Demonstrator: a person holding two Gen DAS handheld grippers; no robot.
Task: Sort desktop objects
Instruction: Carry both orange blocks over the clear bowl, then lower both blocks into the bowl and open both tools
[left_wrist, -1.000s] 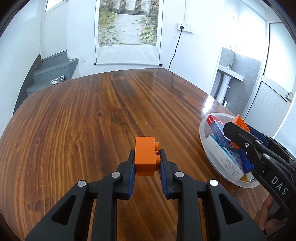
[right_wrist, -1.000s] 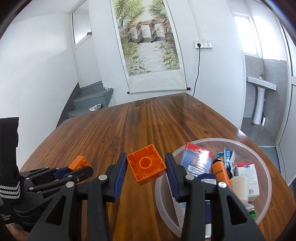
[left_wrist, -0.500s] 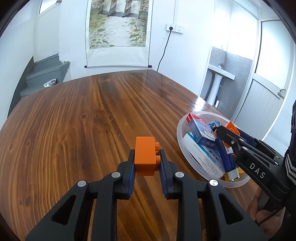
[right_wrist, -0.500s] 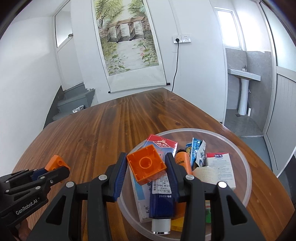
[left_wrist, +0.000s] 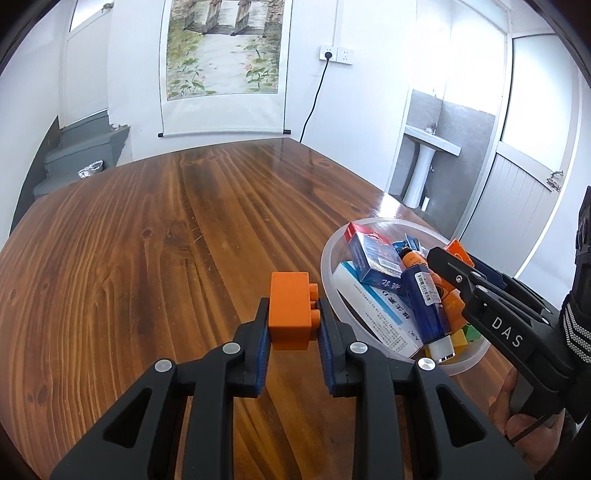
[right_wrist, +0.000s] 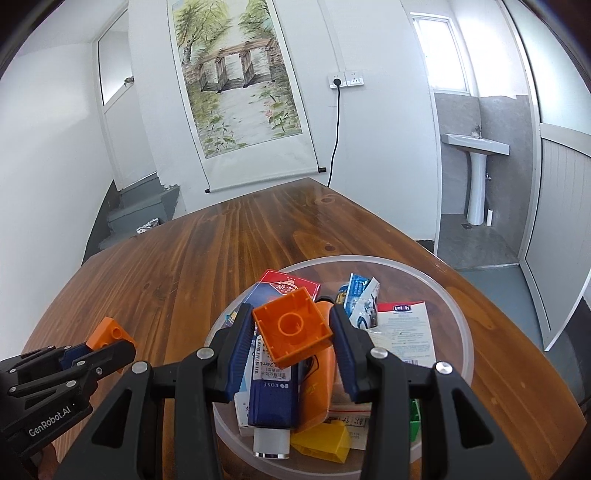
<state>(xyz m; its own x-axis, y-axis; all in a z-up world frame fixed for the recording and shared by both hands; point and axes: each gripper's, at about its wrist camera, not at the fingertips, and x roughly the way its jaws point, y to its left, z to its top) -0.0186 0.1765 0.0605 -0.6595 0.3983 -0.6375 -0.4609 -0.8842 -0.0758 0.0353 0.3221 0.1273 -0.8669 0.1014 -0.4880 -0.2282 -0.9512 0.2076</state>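
My left gripper (left_wrist: 291, 330) is shut on a narrow orange brick (left_wrist: 290, 310), held above the wooden table (left_wrist: 155, 240) just left of a clear plastic bowl (left_wrist: 328, 254). In the right wrist view my right gripper (right_wrist: 293, 334) is shut on a square orange brick (right_wrist: 291, 326), hollow side toward the camera, and hovers over the clear bowl (right_wrist: 448, 295). The bowl holds boxes, a blue tube (right_wrist: 271, 398), an orange tube, packets and a yellow brick (right_wrist: 325, 441). The left gripper with its brick (right_wrist: 109, 332) shows at the lower left of that view.
The table (right_wrist: 236, 240) stretches back to a white wall with a hanging scroll painting (right_wrist: 236, 92) and a socket with a black cable. Grey steps lie at the back left. A doorway with a washbasin (right_wrist: 476, 146) opens on the right, close to the table's right edge.
Both grippers have shifted right across the table with their bricks. The right one came from beside the bowl to over it; the left one came close to the bowl's left rim.
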